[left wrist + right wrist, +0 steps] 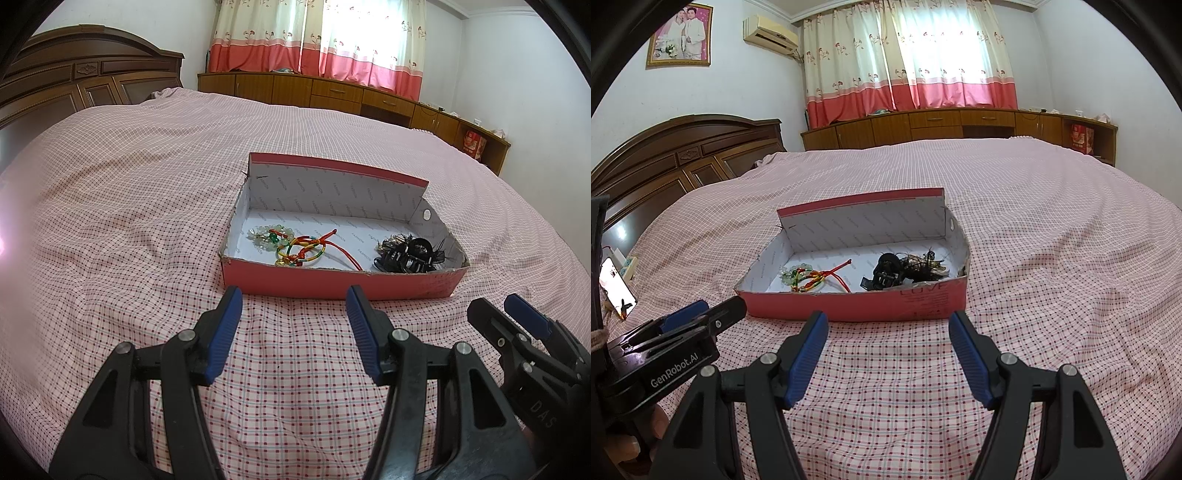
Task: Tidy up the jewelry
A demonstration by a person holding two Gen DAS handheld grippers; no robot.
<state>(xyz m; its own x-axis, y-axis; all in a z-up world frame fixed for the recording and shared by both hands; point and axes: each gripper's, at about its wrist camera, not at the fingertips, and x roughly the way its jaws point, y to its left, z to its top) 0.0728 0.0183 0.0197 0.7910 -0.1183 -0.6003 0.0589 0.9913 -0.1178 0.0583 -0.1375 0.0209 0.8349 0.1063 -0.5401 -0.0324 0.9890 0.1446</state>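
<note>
Red cardboard box [332,284] just beyond my fingertips already holds the bracelets [291,245] and dark hair clips [406,253], so sorting looks nearly done, while my left gripper [293,306] and right gripper [888,330] hang released, empty

A shallow cardboard box [332,284], coral red outside, is white inside with rows of small grey lettering. In it lie a pale green bead bracelet [269,236], a red, yellow and green braided cord bracelet [306,251] and glossy black plastic hair claws [410,254]. The bedspread [129,221] is pink with a dark red and pale blue check. Both grippers [293,295] [888,319] are black with blue ribbed pads [225,332]. The curtains [908,55] are cream, flower-sprigged, banded pink below.
</note>
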